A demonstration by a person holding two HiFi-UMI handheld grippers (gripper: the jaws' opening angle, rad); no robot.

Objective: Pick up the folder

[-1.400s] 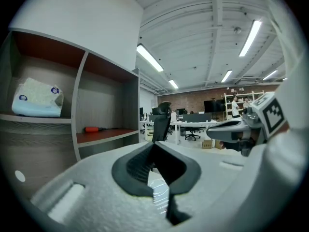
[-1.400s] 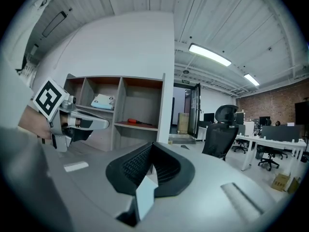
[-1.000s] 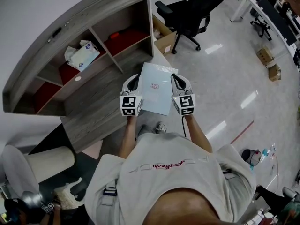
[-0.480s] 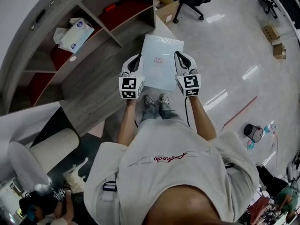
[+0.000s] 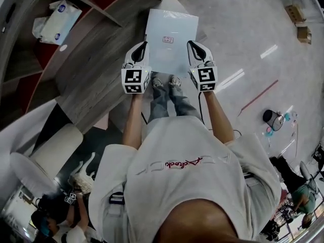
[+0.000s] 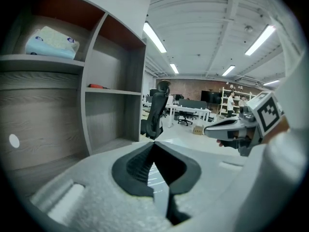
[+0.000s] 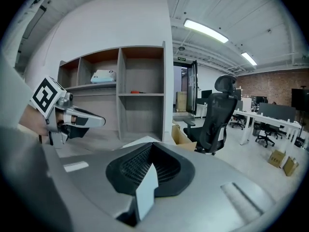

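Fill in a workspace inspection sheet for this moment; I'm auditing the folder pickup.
Surface: grey wood-grain desk with shelves, at the person's left.
Job's things: pale blue flat folder, held in the air, off the desk.
Clutter: white tissue pack on a shelf.
Grippers: left gripper and right gripper, each shut on a folder side edge.
Cables: thin black cable along the right forearm.
Surroundings: glossy floor, black office chair, cardboard boxes.

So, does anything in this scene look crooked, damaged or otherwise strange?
Nothing stands out. The folder looks flat and unbent. The left tool and the right tool grip its two side edges evenly. The tissue pack lies slightly askew, but nothing looks spilled or broken.
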